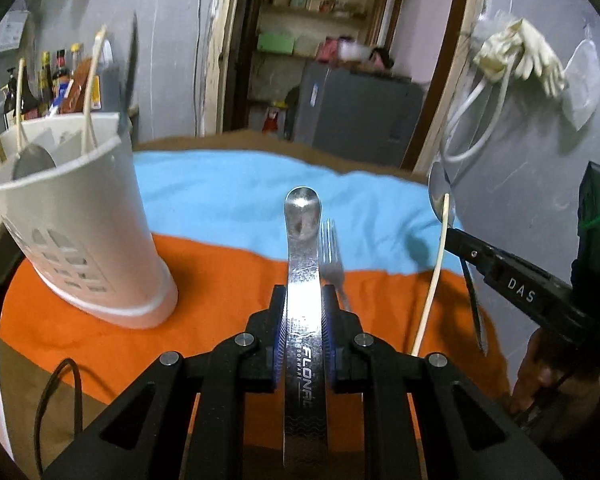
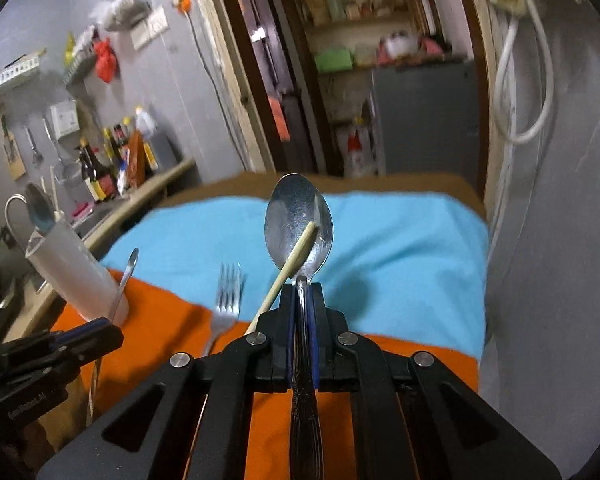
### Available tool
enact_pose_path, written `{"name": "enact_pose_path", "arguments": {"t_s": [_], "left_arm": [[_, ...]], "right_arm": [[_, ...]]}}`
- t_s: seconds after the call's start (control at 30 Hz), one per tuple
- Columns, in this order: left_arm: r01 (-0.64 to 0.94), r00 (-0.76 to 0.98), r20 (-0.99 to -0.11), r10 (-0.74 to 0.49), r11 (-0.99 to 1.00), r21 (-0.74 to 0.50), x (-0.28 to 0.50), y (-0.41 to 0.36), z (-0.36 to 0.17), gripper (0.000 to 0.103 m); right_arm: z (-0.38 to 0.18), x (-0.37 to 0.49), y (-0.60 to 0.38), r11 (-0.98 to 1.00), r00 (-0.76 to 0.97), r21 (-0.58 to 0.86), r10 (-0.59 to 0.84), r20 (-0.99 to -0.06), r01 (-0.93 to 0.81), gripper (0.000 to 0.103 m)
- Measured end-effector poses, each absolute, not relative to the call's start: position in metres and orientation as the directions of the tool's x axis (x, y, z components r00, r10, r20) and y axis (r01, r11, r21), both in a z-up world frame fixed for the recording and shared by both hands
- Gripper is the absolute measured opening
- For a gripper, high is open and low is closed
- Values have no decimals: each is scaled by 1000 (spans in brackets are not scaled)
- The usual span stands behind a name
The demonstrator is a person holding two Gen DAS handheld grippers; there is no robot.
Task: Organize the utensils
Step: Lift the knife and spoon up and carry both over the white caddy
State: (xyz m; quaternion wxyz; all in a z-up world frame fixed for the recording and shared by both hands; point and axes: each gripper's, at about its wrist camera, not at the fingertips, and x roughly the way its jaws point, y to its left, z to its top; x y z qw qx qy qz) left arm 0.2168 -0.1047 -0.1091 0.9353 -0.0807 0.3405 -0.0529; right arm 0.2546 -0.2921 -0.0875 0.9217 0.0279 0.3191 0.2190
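Steel utensil (image 1: 302,216), flat and long, being clamped by its shaft in the left gripper (image 1: 303,300), rounded tip pointing out over the cloth (image 1: 228,184) on the counter, clear of it. Gripping near mid-length, so much of the weight hanging ahead of the pads; risking a swivel or slide if swung fast toward the holder (image 1: 80,208).

Spoon (image 2: 298,220) being pinched at the neck in the right gripper (image 2: 302,292), bowl up and forward, above the blue part of the cloth. Chopstick (image 2: 296,256) crossing the bowl at a slant and running down past the left finger; not telling whether properly pinched or only wedged alongside. Probably the weak point: slipping out and dropping on any tilt or on the slightest loosening. Also risking a clash of both loads at the holder mouth, already crowded with chopsticks, a spoon and a knife, standing near the cloth's left edge and looking easy to tip.

Fork (image 2: 228,292) lying on the cloth between the two grippers, tines toward the blue, waiting.

Left view showing the holder's contents and slotted wall, plus the spoon and chopstick from the side with the chopstick's long tail hanging below the right gripper. Right view showing the chopstick's tip resting on the spoon bowl, hidden from the left.
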Motion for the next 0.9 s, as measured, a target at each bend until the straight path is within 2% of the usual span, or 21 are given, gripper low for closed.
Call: {"name": "enact_pose_path", "arguments": {"t_s": [0.17, 0.47, 0.8, 0.9], "left_arm": [[52, 815, -555, -167, 975, -216, 211, -93, -90, 13], [82, 887, -426, -179, 968, -236, 195, -76, -54, 13], [92, 934, -308, -180, 955, -281, 177, -29, -6, 13], [81, 948, -275, -162, 955, -284, 173, -8, 5, 13]], "right_arm": [[-66, 244, -278, 899, 761, 161, 431, -485, -407, 4], [-27, 233, -259, 878, 823, 194, 478, -306, -437, 4], [16, 220, -237, 781, 796, 342, 590, -134, -522, 4], [26, 217, -224, 770, 796, 346, 598, -96, -537, 4]]}}
